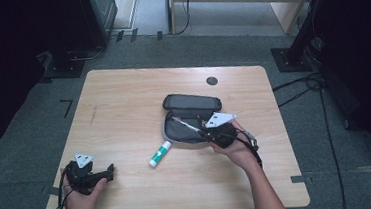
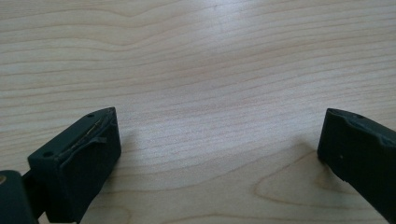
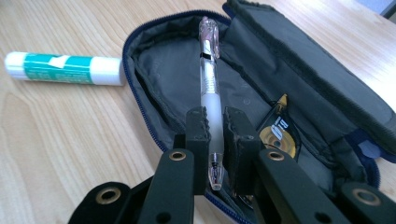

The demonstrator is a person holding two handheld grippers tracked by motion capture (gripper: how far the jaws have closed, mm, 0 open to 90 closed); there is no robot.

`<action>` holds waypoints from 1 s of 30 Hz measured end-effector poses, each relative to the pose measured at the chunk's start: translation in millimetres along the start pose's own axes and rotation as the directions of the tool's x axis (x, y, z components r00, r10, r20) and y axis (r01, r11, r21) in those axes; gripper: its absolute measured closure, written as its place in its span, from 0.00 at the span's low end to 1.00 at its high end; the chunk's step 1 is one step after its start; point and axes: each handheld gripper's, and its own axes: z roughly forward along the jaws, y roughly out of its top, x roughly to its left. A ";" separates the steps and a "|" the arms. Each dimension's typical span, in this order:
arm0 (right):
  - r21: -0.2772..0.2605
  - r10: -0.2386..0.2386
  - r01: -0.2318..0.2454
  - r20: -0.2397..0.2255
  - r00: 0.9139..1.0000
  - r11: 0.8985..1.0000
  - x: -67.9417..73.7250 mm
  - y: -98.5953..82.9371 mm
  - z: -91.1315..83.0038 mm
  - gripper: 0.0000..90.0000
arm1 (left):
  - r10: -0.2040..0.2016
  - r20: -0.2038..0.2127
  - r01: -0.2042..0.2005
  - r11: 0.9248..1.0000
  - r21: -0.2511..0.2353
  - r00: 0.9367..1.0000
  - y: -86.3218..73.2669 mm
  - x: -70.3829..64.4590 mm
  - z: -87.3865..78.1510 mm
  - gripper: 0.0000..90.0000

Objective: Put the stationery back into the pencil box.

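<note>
The desk [image 1: 123, 99] is a light wooden one with rounded corners, standing on a grey floor. Near its middle, a little toward the right edge, lies an open dark pencil case [image 1: 187, 119], with its lid part folded back toward the far edge. Inside the case there is a small round yellow and black item [image 3: 279, 135], beside the pen.

The left claw [image 1: 109, 170] rests on the desk close to the near left corner, held by the person's left hand [image 1: 80, 200]. Its jaws stand wide apart, and between them is just bare wood.

The right claw [image 1: 203, 131] is over the near right side of the case, held by the right hand [image 1: 237, 148]. Its jaws are closed tightly on a clear pen [image 3: 209, 88], gripping it low on the white grip part, and the pen points up over the open case.

A glue stick [image 1: 160, 153] with a green label lies on the desk just beside the near left side of the case, not touching it
</note>
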 end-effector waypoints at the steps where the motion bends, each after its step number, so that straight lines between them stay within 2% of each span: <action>1: 0.004 0.000 0.000 0.001 1.000 1.000 0.3 0.5 1.8 0.90 | 0.000 0.000 0.000 1.000 0.000 1.000 0.0 0.0 0.0 0.00; 9: 0.044 0.013 -0.013 -0.003 1.000 0.999 0.0 0.1 15.1 0.90 | 0.000 0.000 0.000 1.000 0.000 1.000 0.0 0.0 0.0 0.00; 22: 0.055 0.023 -0.021 -0.029 0.999 0.998 2.6 2.2 29.5 0.90 | 0.000 0.000 0.000 1.000 0.000 1.000 0.0 0.0 0.0 0.00; 30: 0.049 0.050 -0.049 -0.026 0.998 0.998 0.4 2.5 27.4 0.82 | 0.000 0.000 0.000 1.000 0.000 1.000 0.0 0.0 0.0 0.00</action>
